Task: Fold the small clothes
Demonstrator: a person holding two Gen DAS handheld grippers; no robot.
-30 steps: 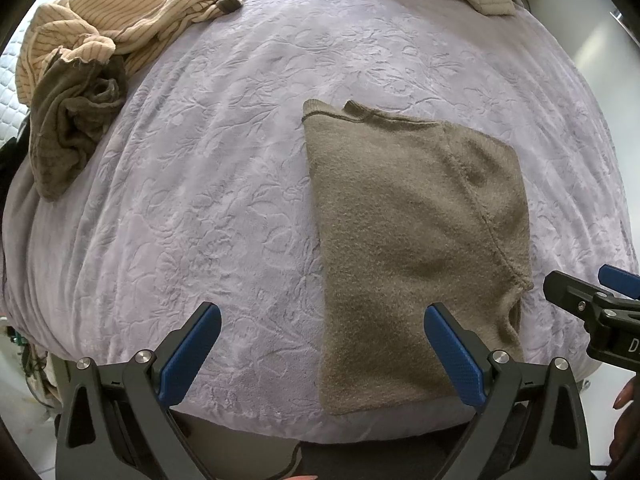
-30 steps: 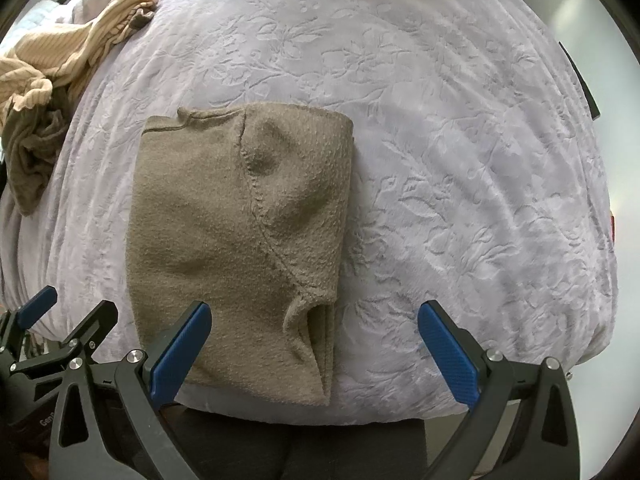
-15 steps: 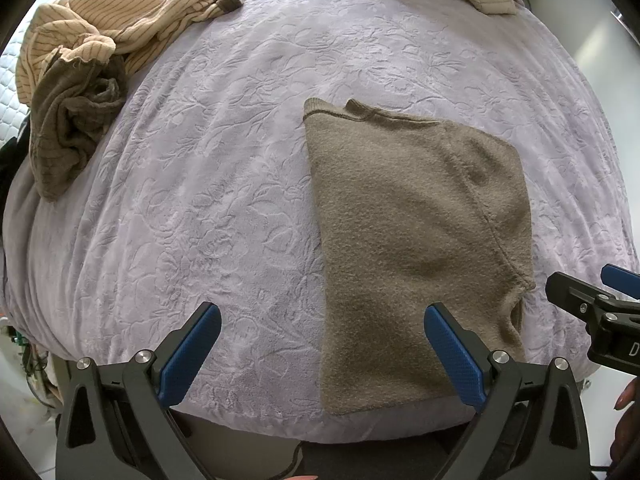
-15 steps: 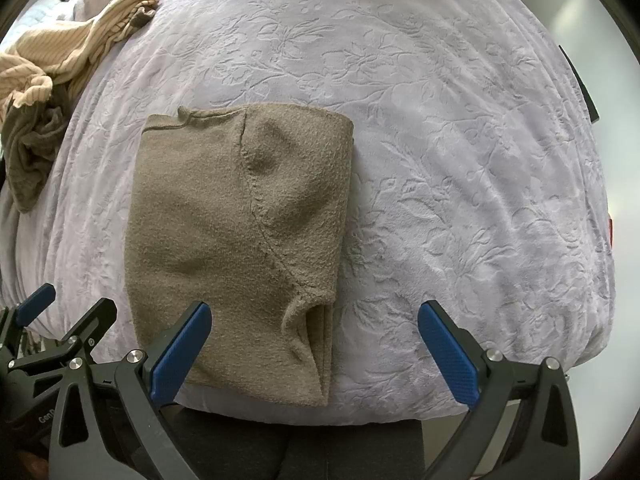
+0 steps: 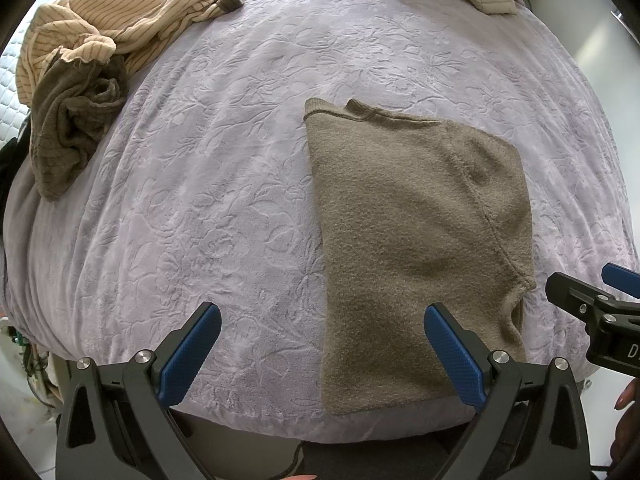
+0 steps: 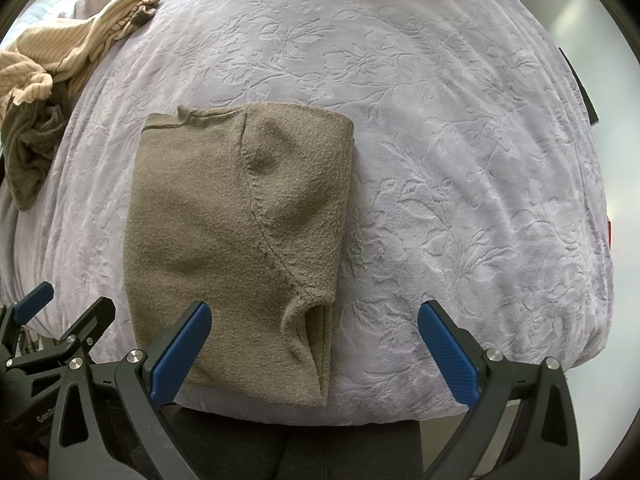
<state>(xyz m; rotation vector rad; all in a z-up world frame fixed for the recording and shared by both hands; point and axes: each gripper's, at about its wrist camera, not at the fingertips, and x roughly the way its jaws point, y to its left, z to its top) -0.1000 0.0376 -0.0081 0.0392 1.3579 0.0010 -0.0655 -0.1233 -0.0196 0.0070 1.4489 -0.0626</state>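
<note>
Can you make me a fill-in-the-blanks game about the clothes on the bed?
1. The folded sweater on the bed is ____ in colour.
2. The blanket under it is pale ____ with a flower pattern.
3. The left gripper and the right gripper are both ____, holding nothing.
4. The striped top lies in the pile to the ____ of the sweater.

Missing words: brown; purple; open; left

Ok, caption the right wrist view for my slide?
Open right gripper poised over a folded taupe knit sweater on an embossed lilac blanket.
</note>
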